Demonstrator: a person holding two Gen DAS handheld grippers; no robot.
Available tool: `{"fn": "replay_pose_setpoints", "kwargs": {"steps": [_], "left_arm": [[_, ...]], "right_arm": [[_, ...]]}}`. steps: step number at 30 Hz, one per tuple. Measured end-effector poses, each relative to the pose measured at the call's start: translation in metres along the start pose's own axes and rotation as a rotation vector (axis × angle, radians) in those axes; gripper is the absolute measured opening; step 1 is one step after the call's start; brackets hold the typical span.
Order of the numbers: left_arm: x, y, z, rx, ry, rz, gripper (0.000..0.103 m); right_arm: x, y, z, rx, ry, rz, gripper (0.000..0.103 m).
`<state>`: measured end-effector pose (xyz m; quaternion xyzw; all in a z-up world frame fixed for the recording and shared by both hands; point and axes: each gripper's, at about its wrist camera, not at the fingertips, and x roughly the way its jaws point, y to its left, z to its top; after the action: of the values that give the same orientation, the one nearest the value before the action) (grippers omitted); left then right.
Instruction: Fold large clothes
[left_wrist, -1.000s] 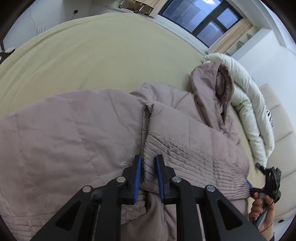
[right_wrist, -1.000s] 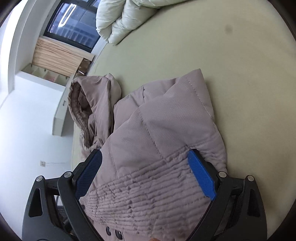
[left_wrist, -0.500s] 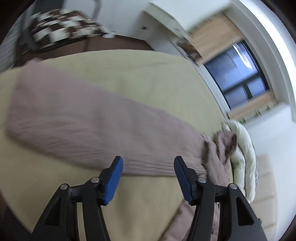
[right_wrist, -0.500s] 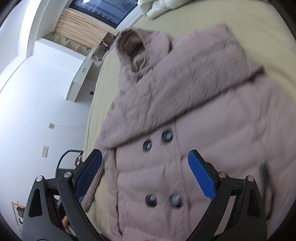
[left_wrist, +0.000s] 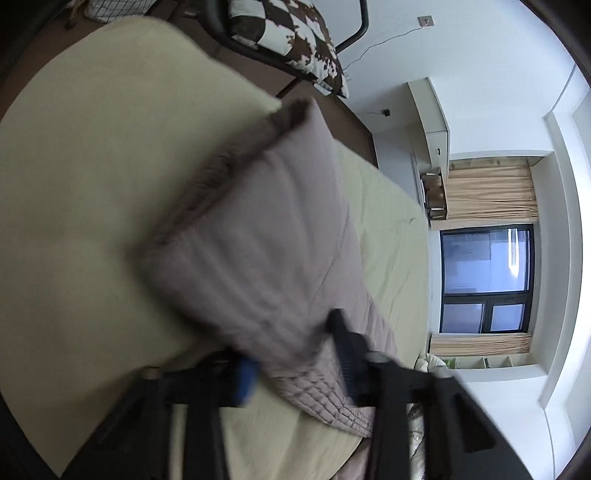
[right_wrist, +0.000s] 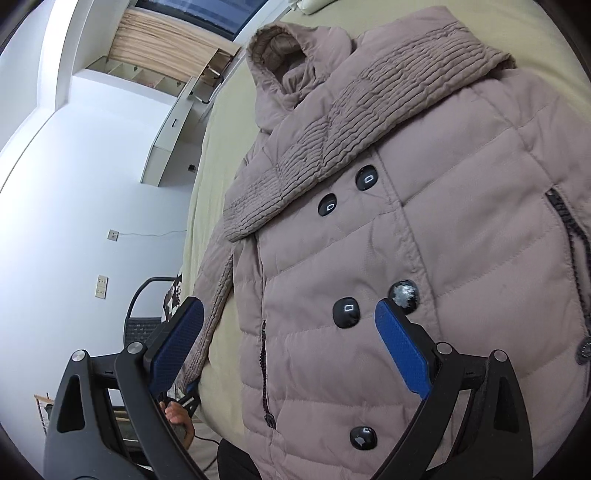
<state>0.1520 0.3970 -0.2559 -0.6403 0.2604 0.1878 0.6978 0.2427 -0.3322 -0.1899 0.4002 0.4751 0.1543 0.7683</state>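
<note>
A home bedroom: a wide bed (left_wrist: 74, 184) under a pale yellow sheet fills the room. Tan curtains (left_wrist: 491, 192) frame a dark window (left_wrist: 487, 258); a chair (left_wrist: 288, 33) holds a cow-print cushion (left_wrist: 295, 29).

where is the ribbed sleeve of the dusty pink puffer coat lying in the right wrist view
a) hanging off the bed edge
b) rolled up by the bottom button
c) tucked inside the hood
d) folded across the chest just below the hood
d: the ribbed sleeve lies diagonally across the chest of the dusty pink puffer coat, just below the hood and above the upper pair of black buttons.
</note>
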Motion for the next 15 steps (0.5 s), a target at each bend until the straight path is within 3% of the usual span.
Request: {"fn": "replay_pose_setpoints", "kwargs": {"steps": [3, 8, 10, 12, 15], "left_arm": [[-0.009, -0.034, 0.006, 0.057, -0.034, -0.046, 0.017], [-0.031, -0.157, -0.027, 0.406, -0.072, -0.166, 0.017], [-0.029, -0.21, -0.067, 0.578, -0.034, -0.225, 0.017], [-0.022, -0.254, -0.128, 0.784, 0.034, -0.27, 0.016], [-0.001, -0.278, -0.232, 1.068, 0.149, -0.297, 0.016]], "right_arm": [[-0.013, -0.012, 0.002, 0.017, -0.015, -0.001, 0.095], [-0.025, -0.033, 0.001, 0.035, -0.021, 0.0, 0.095], [-0.028, -0.038, -0.001, 0.029, -0.029, -0.006, 0.095], [-0.032, -0.044, 0.0, 0.034, -0.034, 0.003, 0.095], [-0.038, -0.057, 0.004, 0.07, -0.048, 0.023, 0.095]]}}
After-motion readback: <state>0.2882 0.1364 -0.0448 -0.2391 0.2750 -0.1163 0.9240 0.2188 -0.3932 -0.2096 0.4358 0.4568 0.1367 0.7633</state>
